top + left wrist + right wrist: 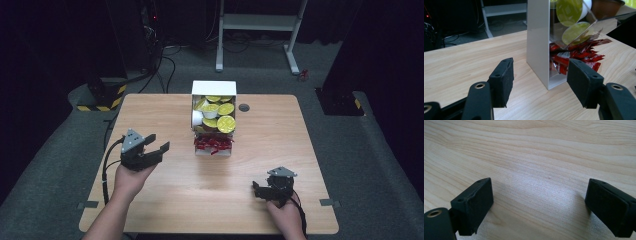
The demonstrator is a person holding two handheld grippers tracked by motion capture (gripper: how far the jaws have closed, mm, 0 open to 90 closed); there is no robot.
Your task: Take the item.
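Red sachets (212, 144) untouched in dispenser (214, 88); left hand-held gripper (157, 142) and right hand-held gripper (257, 190) parted, empty — nothing picked yet.

Black hand-held gripper (157, 143) with grey three-cornered plate.

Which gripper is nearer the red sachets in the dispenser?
Left. The left gripper is just left of the red sachets; the right gripper sits farther off, nearer the person.

White box (214, 88), yellow-lidded cups (226, 123), prob. red sachets (213, 144).
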